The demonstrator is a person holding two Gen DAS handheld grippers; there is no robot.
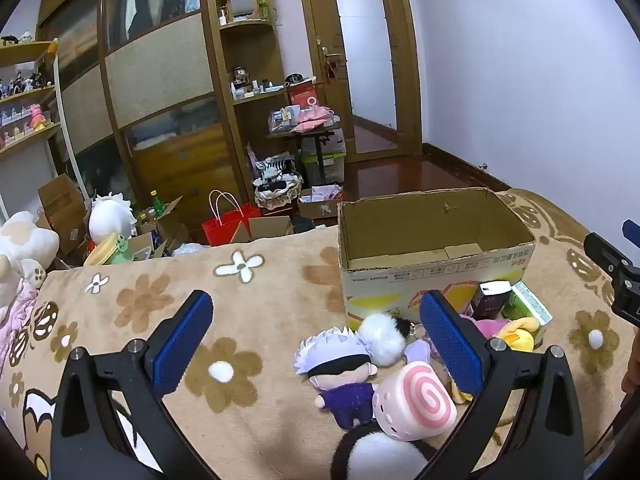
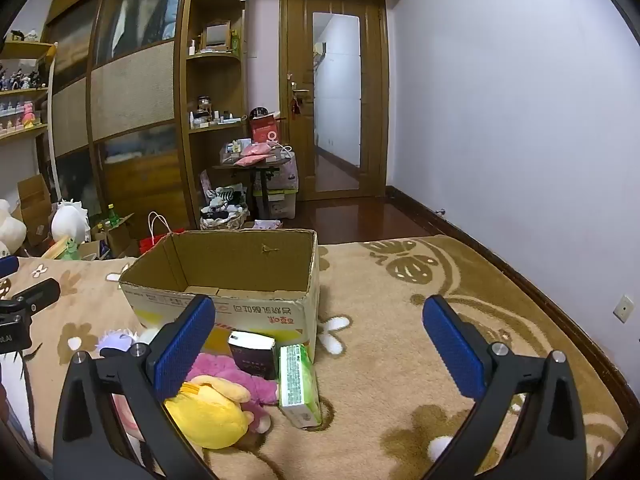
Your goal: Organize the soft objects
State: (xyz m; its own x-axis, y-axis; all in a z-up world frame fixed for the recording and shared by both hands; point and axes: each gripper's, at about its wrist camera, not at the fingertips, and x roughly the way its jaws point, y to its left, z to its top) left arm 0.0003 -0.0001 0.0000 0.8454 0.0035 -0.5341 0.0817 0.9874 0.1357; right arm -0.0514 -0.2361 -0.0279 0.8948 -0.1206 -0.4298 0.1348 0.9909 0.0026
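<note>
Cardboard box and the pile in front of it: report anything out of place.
The cardboard box stands empty. Among the plush toys lie two hard cartons, a dark one and a green one.

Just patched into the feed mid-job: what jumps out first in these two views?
An open cardboard box, empty as far as its inside shows, stands in the middle of a tan flowered blanket. In front of it lies a heap of toys: a white-haired doll with a pink swirl plush beside it, and a yellow plush next to a green packet. The left gripper and right gripper hover wide open, holding nothing.
</note>
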